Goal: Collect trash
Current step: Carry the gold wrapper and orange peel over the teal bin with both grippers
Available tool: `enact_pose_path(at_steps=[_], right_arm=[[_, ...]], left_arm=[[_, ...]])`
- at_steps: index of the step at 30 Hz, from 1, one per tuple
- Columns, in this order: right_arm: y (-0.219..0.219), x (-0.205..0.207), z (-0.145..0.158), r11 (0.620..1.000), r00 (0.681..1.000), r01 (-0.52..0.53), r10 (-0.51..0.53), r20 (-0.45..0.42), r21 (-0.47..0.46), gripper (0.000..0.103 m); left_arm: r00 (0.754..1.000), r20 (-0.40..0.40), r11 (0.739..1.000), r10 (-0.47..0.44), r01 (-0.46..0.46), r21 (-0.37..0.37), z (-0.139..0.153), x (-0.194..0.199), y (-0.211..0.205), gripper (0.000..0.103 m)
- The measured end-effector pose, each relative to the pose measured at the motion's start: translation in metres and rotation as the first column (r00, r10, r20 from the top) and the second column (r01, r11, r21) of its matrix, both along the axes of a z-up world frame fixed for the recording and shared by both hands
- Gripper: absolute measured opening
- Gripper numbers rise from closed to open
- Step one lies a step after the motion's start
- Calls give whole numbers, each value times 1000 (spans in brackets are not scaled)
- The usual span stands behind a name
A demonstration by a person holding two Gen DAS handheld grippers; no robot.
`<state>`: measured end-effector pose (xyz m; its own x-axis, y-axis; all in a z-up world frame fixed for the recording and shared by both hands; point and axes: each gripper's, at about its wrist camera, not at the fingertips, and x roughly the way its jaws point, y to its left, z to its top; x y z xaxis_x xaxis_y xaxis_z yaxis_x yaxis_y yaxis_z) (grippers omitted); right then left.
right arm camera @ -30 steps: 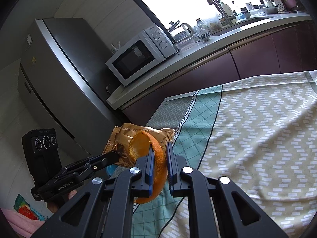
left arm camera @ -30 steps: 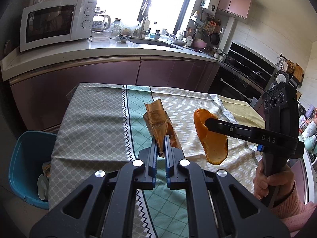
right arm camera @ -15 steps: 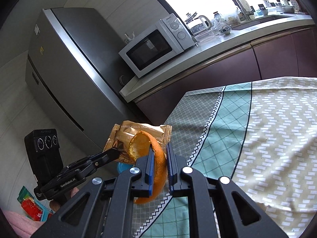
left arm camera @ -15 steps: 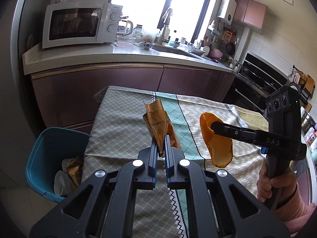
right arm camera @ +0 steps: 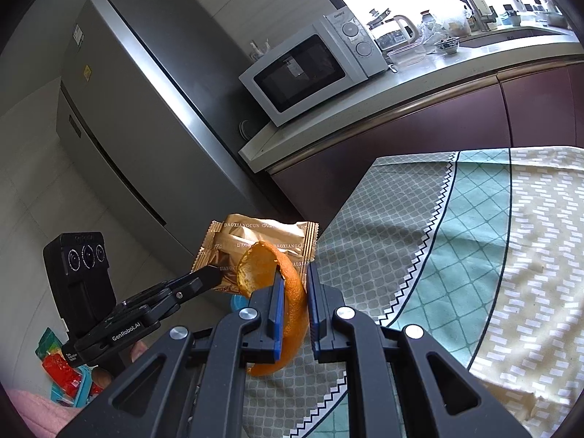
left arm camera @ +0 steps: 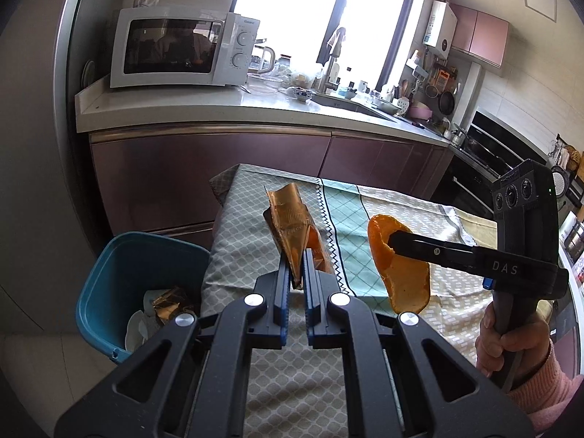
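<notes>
Over the table (left arm camera: 288,383), with left tool (left arm camera: 297,284) pinching wrapper (left arm camera: 288,219) and right tool (right arm camera: 294,288) pinching peel (right arm camera: 292,292), carry both above bin (left arm camera: 120,255) before letting go.

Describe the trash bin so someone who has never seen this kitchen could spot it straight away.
Start at the white microwave on the counter, then drop to the floor at the near left corner of the cloth-covered table. The bin there is blue plastic, open-topped, already holding crumpled wrappers.

We see a white microwave (left arm camera: 184,51) on the pale kitchen desk (left arm camera: 189,107), a glass kettle (right arm camera: 396,33) just beside it, a tall grey fridge (right arm camera: 146,124) at the end, and a patterned cloth (right arm camera: 485,226) draped over the nearer desk
</notes>
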<state>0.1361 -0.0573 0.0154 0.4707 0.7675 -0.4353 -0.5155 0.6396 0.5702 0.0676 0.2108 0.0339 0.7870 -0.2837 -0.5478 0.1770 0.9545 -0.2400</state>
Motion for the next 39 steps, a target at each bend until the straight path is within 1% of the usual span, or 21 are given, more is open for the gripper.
enact_pose_path(at_steps=[8,19,28,39], right_arm=[[21,7,1,999,999,-39,39,-1,-9,11],[54,16,2,995,995,-98,98,-10,-14,11],[77,23,-1,991,991,-129,129,-24,-23,11],[99,32,-5,987,987,-155,154,-41,-38,11]], left_arm=[[997,-3,997,73,-73,3,-2,-5,31,7],[987,7,986,163,-163,25,-1,-12,68,7],[979,3,978,204,-204,37,-4,-14,83,7],[974,-10,973,227,-227,46,-9,-9,92,7]])
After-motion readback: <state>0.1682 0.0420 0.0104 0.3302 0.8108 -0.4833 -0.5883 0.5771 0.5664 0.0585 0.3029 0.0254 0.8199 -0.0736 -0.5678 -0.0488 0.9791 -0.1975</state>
